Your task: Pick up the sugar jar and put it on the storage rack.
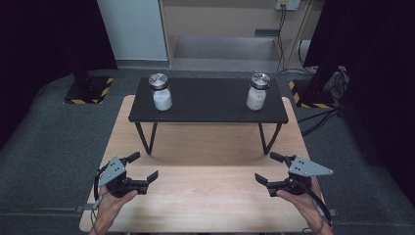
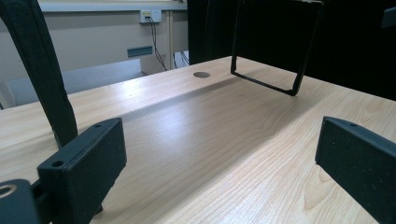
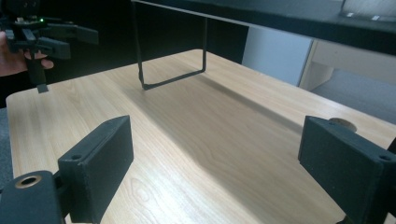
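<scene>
Hovering low over the near part of the wooden table [image 1: 205, 196], the left gripper [image 1: 145, 166] and the right gripper [image 1: 269, 168] both have their jaws spread wide with nothing between them, so the work looks to be at its very start, before any reach. The nearest things to grasp are two white jars with metal lids on the black raised shelf [image 1: 208, 115] at the far side: the left jar [image 1: 161, 92] and the right jar [image 1: 257, 91], well apart from each other and from both grippers. A next move would call for lifting a gripper up and forward over the shelf edge. What the jars contain is too small to tell.
</scene>
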Motion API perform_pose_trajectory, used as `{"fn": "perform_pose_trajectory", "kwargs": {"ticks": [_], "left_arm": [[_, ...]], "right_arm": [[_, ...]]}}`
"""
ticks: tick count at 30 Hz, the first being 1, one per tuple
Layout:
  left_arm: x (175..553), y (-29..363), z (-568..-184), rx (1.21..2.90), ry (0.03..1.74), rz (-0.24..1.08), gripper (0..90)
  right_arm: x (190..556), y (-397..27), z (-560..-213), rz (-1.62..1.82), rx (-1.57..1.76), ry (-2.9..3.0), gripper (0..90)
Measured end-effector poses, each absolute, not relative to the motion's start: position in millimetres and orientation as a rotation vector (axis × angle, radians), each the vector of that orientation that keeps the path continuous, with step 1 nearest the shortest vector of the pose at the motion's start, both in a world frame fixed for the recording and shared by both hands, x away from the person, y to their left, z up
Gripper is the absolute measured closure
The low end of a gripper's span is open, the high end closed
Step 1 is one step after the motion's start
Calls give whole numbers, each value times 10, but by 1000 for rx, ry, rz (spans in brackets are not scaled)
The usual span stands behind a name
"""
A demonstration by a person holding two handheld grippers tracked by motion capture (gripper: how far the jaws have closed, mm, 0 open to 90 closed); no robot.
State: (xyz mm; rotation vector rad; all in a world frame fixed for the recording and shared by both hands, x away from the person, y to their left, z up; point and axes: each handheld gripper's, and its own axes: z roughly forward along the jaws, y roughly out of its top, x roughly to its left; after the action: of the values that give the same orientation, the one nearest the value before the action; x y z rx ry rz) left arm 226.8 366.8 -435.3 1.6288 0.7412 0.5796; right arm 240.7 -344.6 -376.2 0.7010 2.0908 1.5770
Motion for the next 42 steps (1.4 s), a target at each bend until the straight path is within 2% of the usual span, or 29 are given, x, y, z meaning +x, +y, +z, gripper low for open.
{"fn": "perform_pose_trajectory", "kwargs": {"ticks": [24,42], "left_arm": [[2262,3670,-4352,1628,741,582,8],[2256,3668,-4356,1621,741,581,8]], "right_arm": [[2214,-3357,-4212,1531,860,1881,104],[2123,-3401,-4304,1535,911,1829,106]]}}
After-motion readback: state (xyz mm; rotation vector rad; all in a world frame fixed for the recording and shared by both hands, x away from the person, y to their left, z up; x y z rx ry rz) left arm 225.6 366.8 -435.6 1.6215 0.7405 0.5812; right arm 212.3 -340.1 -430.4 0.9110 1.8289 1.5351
